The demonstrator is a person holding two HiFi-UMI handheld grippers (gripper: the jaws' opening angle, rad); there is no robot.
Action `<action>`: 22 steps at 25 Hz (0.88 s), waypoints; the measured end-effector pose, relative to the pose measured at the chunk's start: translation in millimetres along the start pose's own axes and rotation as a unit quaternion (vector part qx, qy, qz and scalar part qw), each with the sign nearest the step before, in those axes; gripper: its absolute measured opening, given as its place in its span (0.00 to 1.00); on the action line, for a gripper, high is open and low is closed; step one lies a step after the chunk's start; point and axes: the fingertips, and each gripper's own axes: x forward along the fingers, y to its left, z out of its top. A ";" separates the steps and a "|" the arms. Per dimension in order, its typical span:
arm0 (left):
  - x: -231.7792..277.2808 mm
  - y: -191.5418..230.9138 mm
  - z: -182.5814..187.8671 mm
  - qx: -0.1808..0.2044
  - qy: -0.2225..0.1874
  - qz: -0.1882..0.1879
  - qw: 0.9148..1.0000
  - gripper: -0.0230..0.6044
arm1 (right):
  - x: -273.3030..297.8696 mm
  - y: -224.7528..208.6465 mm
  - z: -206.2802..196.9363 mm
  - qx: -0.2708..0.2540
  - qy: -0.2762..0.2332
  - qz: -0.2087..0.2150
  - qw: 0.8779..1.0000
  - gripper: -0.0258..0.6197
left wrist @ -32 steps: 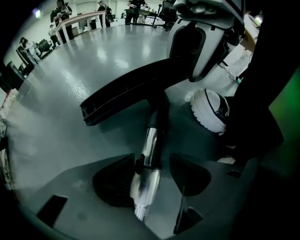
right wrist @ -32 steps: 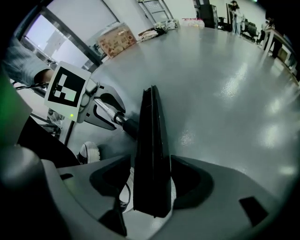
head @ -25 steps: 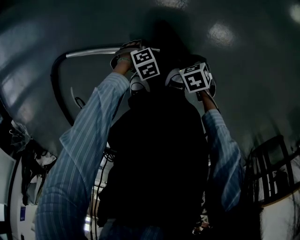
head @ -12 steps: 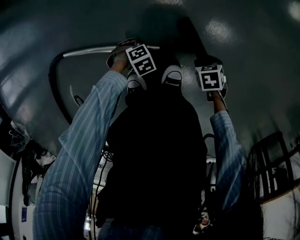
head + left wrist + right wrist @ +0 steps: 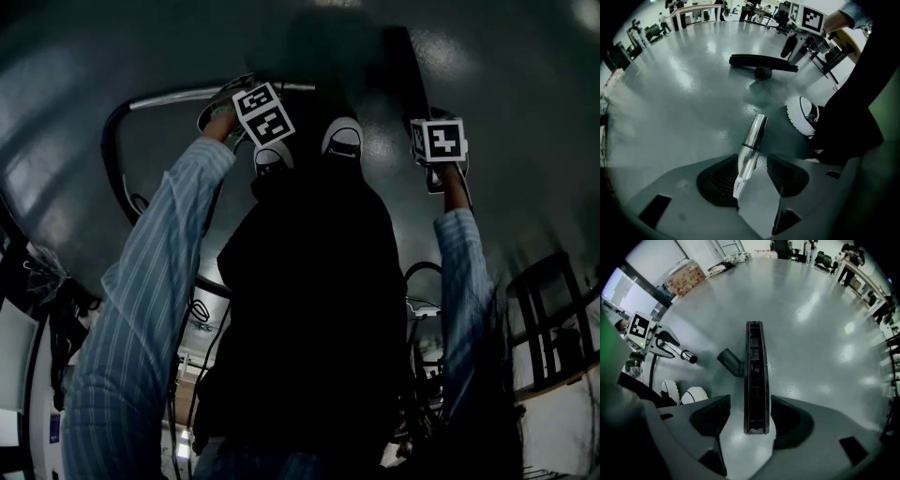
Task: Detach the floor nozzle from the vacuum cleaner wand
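The chrome wand [image 5: 187,97] runs level in front of me, and my left gripper [image 5: 234,101] is shut on it near its open end. In the left gripper view the wand [image 5: 752,140] lies between the pads of that gripper [image 5: 750,176], its bare tip pointing away. The black floor nozzle [image 5: 408,70] is apart from the wand, off to the right. My right gripper [image 5: 433,141] points straight down at its near end. In the right gripper view the nozzle [image 5: 755,376] runs lengthwise between the jaws of the right gripper [image 5: 752,423], neck [image 5: 730,363] sticking out left.
A black hose [image 5: 108,159] curves down from the wand's far end at the left. My shoes [image 5: 342,141] stand just below the grippers. Dark furniture [image 5: 544,319] stands at the right, cardboard boxes [image 5: 686,275] and tables with people [image 5: 693,9] far off.
The right gripper has swung to the right with the nozzle, widening the gap to the wand's tip. The left gripper has risen slightly with the wand.
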 end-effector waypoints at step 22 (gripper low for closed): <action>-355.0 -130.1 50.4 -0.250 -0.190 -0.053 0.948 0.34 | -325.0 198.9 25.5 0.147 -0.174 0.195 0.954 0.42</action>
